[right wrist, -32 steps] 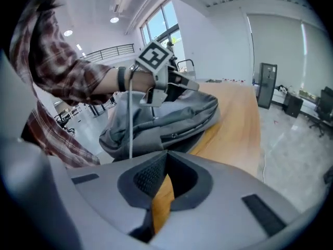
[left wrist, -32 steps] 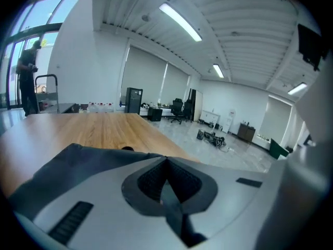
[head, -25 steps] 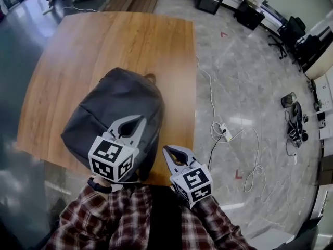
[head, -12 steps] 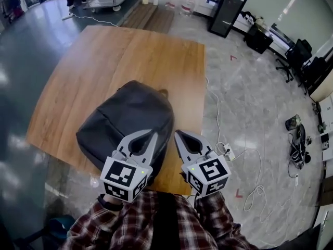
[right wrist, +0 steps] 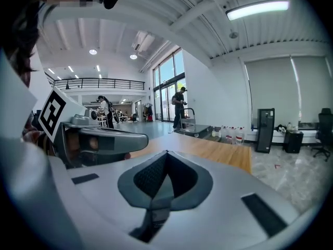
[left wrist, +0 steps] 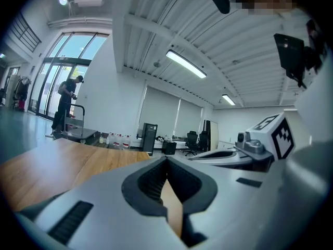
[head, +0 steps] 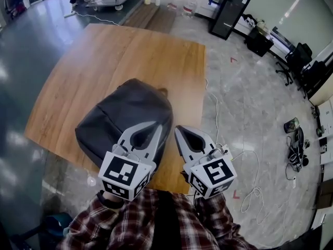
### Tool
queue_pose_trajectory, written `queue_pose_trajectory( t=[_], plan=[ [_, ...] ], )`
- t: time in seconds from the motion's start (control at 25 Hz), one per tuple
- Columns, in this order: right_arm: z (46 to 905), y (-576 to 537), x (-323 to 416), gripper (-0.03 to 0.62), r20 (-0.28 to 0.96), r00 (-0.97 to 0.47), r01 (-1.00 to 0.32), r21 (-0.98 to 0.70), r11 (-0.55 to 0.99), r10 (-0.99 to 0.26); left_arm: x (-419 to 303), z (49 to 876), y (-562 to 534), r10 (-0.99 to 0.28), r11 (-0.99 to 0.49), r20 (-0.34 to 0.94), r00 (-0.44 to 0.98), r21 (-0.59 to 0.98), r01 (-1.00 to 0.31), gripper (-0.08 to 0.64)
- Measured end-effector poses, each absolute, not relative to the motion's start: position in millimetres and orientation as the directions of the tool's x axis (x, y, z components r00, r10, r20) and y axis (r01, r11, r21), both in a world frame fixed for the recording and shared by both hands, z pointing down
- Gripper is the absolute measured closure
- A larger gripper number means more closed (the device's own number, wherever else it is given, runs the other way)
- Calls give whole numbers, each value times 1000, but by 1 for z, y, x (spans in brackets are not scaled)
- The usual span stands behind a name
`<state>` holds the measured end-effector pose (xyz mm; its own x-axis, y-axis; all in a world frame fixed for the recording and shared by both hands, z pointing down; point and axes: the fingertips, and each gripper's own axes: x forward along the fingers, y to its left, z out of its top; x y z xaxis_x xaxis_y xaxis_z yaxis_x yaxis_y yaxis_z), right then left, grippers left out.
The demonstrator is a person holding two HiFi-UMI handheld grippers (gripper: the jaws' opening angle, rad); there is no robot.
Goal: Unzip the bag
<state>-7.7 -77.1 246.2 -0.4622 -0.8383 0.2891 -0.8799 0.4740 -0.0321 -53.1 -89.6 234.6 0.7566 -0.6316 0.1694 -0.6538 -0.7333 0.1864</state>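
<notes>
The room is brightly lit by ceiling strip lights [left wrist: 186, 64] and tall windows [left wrist: 73, 77]. Edges are bent by fisheye distortion, and glare is seen on the floor [head: 244, 103].

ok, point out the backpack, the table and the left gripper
backpack [head: 122, 113]: head view, top panel.
table [head: 125, 51]: head view, bare wood, far half.
left gripper [head: 158, 125]: head view, where its tips meet.

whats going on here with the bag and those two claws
A person holds two grippers at the near end of a dark grey backpack lying on a wooden table. The left gripper and right gripper are both shut and empty, side by side. Neither holds any part of the bag, so unzipping has not begun.
</notes>
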Motion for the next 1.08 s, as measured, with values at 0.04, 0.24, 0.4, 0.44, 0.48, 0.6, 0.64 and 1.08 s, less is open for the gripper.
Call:
queue_pose_trajectory(
  t=[0.04, 0.24, 0.4, 0.44, 0.48, 0.6, 0.64, 1.08],
  plan=[
    [247, -77, -8, 583, 292, -462, -879, -30, 475, -837, -52, 234, -89, -631, -735, 169, 757, 184, -653, 551],
    [251, -76, -13, 583, 300, -463, -878, -26, 479, -834, -54, 234, -88, -626, -739, 168, 761, 182, -648, 551],
    [253, -73, -11, 583, 298, -465, -877, -30, 479, -834, -52, 239, -85, -621, -739, 178, 763, 191, -646, 551],
    [252, -72, -11, 583, 298, -465, -877, -31, 479, -833, -51, 239, -84, -619, -740, 181, 764, 191, -645, 551],
    [252, -70, -10, 583, 299, -466, -877, -32, 479, -833, -50, 238, -83, -618, -741, 183, 765, 190, -644, 551],
    [251, -68, -9, 583, 301, -467, -876, -33, 481, -831, -47, 238, -81, -612, -747, 185, 769, 185, -639, 551],
    [251, -69, -9, 583, 302, -468, -876, -33, 481, -831, -47, 238, -81, -610, -748, 186, 770, 184, -637, 551],
    [259, -75, -14, 583, 316, -478, -870, -47, 490, -819, -52, 245, -88, -612, -743, 197, 766, 189, -642, 551]
  ],
)
